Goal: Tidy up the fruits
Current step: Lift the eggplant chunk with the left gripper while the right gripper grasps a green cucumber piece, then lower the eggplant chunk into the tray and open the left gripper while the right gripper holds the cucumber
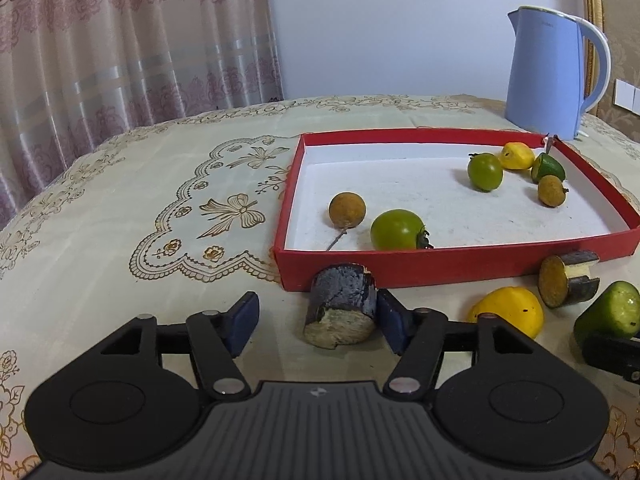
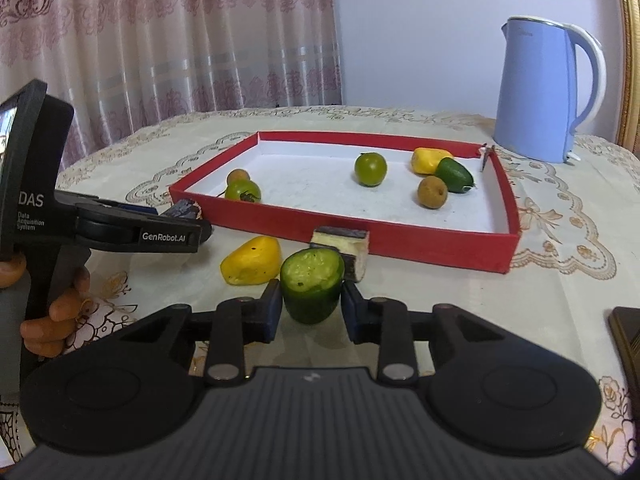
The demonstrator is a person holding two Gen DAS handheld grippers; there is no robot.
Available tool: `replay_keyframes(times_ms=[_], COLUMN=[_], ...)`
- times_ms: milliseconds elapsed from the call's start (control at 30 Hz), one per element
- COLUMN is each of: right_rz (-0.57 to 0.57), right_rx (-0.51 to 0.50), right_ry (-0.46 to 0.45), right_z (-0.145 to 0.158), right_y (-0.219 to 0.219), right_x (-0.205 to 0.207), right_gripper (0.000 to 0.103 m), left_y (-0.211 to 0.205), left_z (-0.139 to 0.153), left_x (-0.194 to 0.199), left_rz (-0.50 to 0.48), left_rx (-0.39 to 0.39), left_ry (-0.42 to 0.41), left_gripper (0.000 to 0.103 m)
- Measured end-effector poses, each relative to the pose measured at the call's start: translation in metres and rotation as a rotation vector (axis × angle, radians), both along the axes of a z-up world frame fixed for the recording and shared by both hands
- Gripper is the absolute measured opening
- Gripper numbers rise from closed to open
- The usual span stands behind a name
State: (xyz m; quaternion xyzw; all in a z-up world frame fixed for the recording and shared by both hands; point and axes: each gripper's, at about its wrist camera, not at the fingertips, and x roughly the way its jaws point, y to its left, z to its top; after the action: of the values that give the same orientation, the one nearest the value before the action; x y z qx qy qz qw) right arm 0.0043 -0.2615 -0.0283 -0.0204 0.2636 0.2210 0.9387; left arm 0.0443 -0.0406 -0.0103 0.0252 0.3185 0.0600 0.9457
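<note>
A dark-skinned cane chunk stands on the tablecloth just before the red box. It sits between the fingers of my left gripper, which is open: the right pad is at the chunk and the left pad stands well apart. My right gripper is shut on a cut green cucumber piece resting on the cloth. Beside it lie a yellow fruit and a second cane chunk. Inside the box are two green tomatoes, two brown longans, a yellow fruit and a green piece.
A blue kettle stands behind the box at the back right. A dark flat object lies at the right edge of the table. A hand holds the left gripper's handle. A curtain hangs behind the table on the left.
</note>
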Motion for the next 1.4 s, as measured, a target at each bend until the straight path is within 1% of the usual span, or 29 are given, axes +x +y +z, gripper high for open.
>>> replay_keyframes(times_ms=[100,133,200,233,300,467,667,800,900,1067,1200,1267,1333,1400], right_rz=[-0.006,-0.007,-0.005,-0.004,-0.005,-0.009,-0.012,-0.009,-0.012,-0.018,-0.023,-0.029,-0.03,-0.037], right_rx=[0.011,0.013,0.018,0.02,0.025,0.036,0.045,0.052,0.057,0.085,0.089,0.088,0.085,0.078], right_ry=[0.007,0.009,0.011,0.011,0.009,0.008,0.002,0.0,0.001,0.009,0.01,0.01,0.008,0.002], right_z=[-0.002,-0.003,-0.004,-0.004,-0.004,-0.003,-0.003,-0.003,-0.004,-0.004,-0.004,-0.004,-0.005,-0.004], right_y=[-0.002,-0.002,-0.003,-0.004,-0.004,-0.007,-0.009,-0.011,-0.015,-0.019,-0.02,-0.02,-0.019,-0.018], right_x=[0.001,0.001,0.0,0.0,-0.001,-0.001,-0.002,-0.003,-0.003,-0.002,-0.002,-0.001,-0.002,-0.003], right_gripper=[0.03,0.03,0.03,0.03,0.03,0.03,0.03,0.03,0.03,0.03,0.03,0.03,0.03,0.03], left_y=[-0.004,-0.006,-0.009,-0.011,-0.014,-0.014,-0.013,-0.004,0.009,0.024,0.027,0.023,0.014,0.005], left_z=[0.0,0.0,0.0,0.0,-0.001,0.0,0.001,0.006,0.021,0.05,0.06,0.061,0.061,0.061], left_x=[-0.001,-0.001,-0.004,-0.005,-0.006,-0.006,-0.005,-0.007,-0.012,-0.022,-0.023,-0.021,-0.015,-0.01], left_rz=[-0.003,-0.007,-0.053,-0.066,-0.068,-0.064,-0.057,-0.04,-0.028,-0.023,-0.06,-0.082,-0.1,-0.117], left_rx=[0.027,0.034,0.024,0.025,0.042,0.022,0.032,-0.004,-0.044,-0.058,-0.102,-0.111,-0.105,-0.081], left_ry=[-0.002,-0.004,-0.011,-0.013,-0.017,-0.013,-0.01,-0.009,-0.046,-0.128,-0.148,-0.152,-0.15,-0.149], left_gripper=[0.062,0.059,0.035,0.034,0.033,0.033,0.033,0.033,0.033,0.033,0.033,0.033,0.033,0.033])
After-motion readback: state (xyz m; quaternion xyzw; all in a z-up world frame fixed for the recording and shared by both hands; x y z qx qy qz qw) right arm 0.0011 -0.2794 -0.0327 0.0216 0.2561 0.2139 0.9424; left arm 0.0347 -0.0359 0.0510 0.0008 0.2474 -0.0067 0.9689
